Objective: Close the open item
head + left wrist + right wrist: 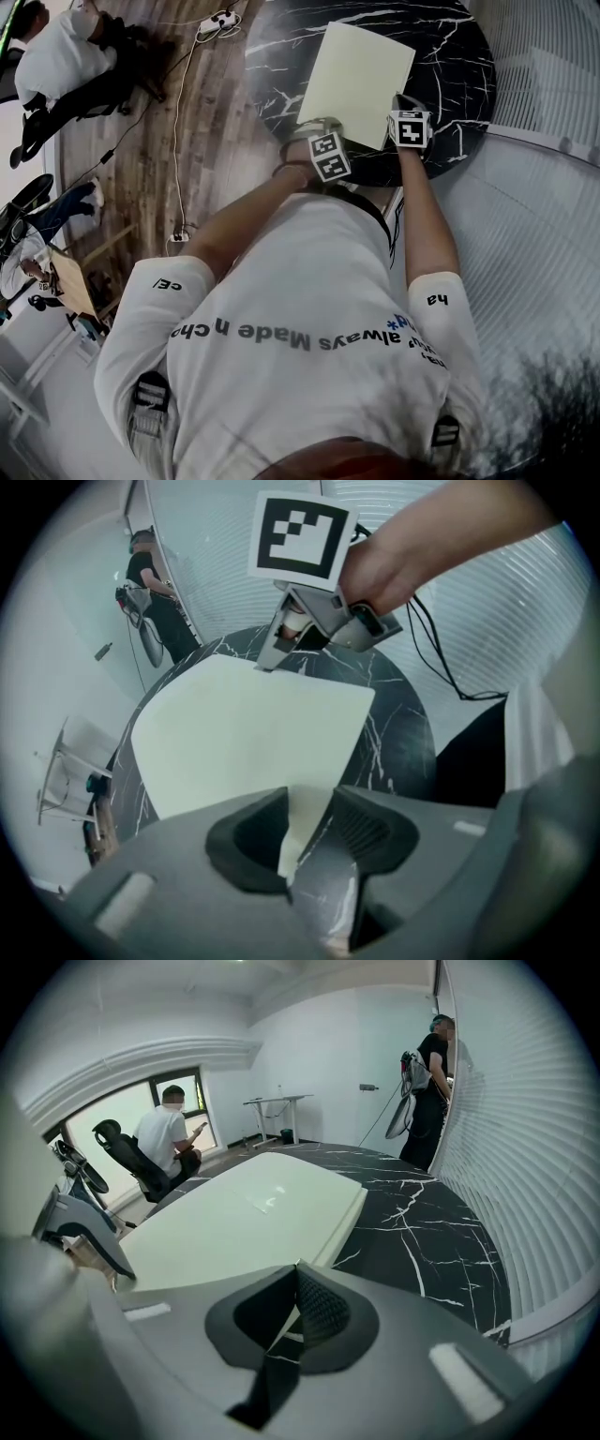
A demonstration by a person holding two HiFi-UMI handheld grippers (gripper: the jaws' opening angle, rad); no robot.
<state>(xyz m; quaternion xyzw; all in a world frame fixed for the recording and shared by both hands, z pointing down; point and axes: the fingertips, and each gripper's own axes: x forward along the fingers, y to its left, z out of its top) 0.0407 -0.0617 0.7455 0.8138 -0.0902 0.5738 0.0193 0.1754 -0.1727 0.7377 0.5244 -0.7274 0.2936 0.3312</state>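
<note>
Book (pixel 356 80) lies flat and shut, mid table (pixel 459 56). Left gripper (pixel 309 808) at its 6 o'clock corner, jaws apart astride it, not pinching. Right gripper (pixel 295 1279) at 5 o'clock, jaws nearly together, empty. Closing looks done; next, lift both clear.

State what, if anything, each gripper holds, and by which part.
Nothing looks held. The left gripper has its jaws apart around a corner of the pale book, seemingly not pressing it. The right gripper is shut and empty.

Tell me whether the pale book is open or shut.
Shut: the book lies flat on the table, one cover up, no pages showing.
</note>
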